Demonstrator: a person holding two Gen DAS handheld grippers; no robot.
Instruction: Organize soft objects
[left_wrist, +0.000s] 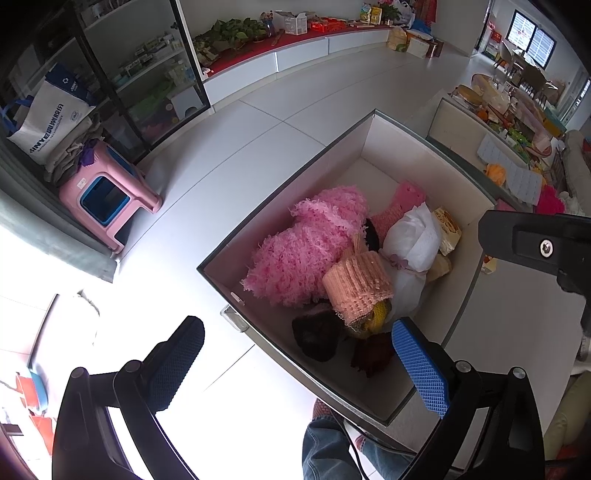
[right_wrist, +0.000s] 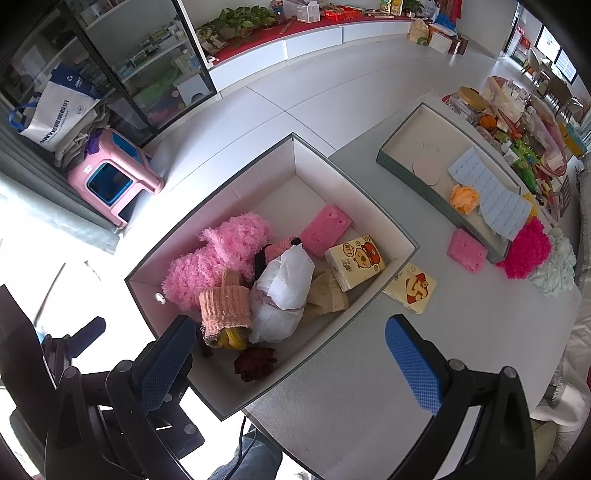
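My right claw (right_wrist: 288, 354) hung spread and empty; the tissue pack (right_wrist: 410, 287) lay on the table just ahead between its fingers, beside the box (right_wrist: 391, 269), nearer than to my spread left claw (left_wrist: 295, 354)

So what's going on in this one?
A person holds a gripper in each hand above a big open box on a grey table. Both the left gripper and the right gripper are open and empty. The box already holds fluffy pink pieces, a pink sponge and a tissue pack. Another pink sponge and a magenta puff lie outside it.
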